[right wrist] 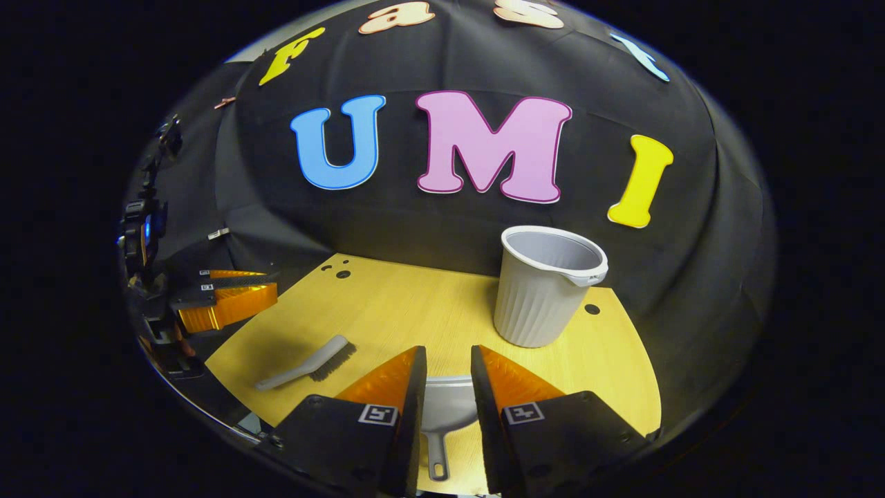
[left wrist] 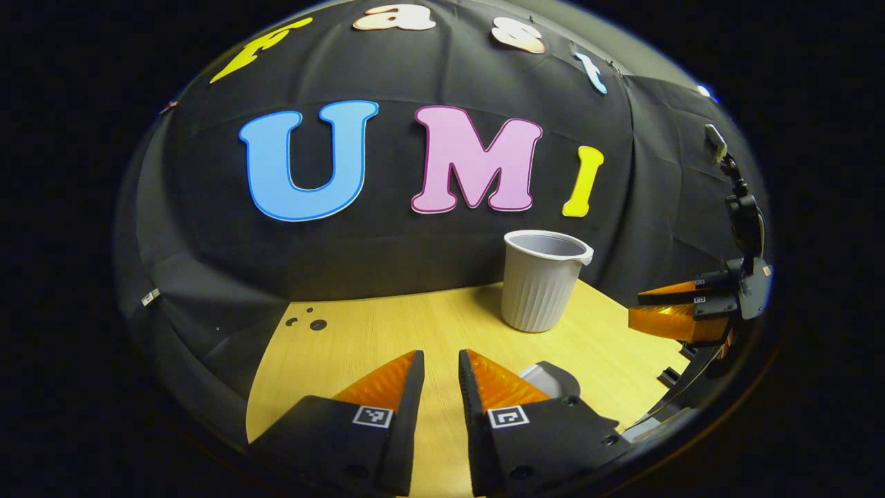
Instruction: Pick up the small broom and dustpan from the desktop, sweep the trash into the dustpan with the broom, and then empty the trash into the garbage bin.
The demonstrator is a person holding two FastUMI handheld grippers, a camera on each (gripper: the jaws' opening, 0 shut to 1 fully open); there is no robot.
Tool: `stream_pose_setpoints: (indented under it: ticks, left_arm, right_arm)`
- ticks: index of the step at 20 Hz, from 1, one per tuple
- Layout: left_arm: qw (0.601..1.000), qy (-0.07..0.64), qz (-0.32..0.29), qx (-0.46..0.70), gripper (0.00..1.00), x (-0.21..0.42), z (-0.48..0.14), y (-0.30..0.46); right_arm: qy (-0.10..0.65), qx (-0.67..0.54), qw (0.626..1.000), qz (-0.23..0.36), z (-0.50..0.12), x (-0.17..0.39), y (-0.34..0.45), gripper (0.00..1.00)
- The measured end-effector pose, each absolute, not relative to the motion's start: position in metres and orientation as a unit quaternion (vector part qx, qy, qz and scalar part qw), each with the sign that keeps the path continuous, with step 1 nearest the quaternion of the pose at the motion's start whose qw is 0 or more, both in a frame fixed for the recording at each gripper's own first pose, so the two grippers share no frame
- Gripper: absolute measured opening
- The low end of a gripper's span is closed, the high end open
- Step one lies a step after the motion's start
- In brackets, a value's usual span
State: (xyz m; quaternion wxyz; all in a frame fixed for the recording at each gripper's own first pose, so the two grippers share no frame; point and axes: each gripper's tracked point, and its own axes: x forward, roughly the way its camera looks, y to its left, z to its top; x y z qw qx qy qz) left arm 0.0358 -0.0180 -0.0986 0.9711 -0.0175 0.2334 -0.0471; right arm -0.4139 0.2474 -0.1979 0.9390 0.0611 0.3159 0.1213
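In the left gripper view, the left gripper (left wrist: pixel 441 377) fills the bottom centre of the frame, its two fingers parted by a narrow gap with nothing between them, over a pale wooden desktop (left wrist: pixel 387 332). A grey ribbed bin (left wrist: pixel 543 280) with a small pouring lip stands upright right of centre, at the back of the desktop near the black cloth wall. Just behind the left gripper's right finger, part of a grey dustpan (left wrist: pixel 553 377) peeks out, lying on the desktop. At the far right edge of the frame the right gripper (left wrist: pixel 639 308) hangs above the desktop's edge, its fingers pointing into the scene with a slim gap between them.

In the right gripper view, the right gripper (right wrist: pixel 448 373) sits at the bottom centre, its fingers a little apart and holding nothing. The dustpan (right wrist: pixel 448 404) lies flat on the desktop (right wrist: pixel 408 304) in the gap seen between them, its handle pointing toward the bottom of the frame. A small grey broom (right wrist: pixel 308 370) lies on the desktop at lower left, bristles down, well apart from the dustpan. The bin (right wrist: pixel 543 290) stands right of centre, beyond the dustpan. At the left edge of the frame the left gripper (right wrist: pixel 273 290) hovers beside the desktop, fingers slightly parted and empty.
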Motion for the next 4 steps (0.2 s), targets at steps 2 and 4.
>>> stream_pose_setpoints:
  ticks: [2,4]
  left_arm:
    - [0.970,0.238,-0.048,-0.016,0.35,0.0322,-0.0986,-0.0235]
    - [0.969,0.242,-0.044,-0.013,0.35,0.0301,-0.0990,-0.0249]
  right_arm:
    - [0.313,0.069,0.939,0.127,-0.1964,-0.4117,0.2490,0.41]
    - [0.310,0.073,0.939,0.131,-0.1937,-0.4099,0.2494,0.41]
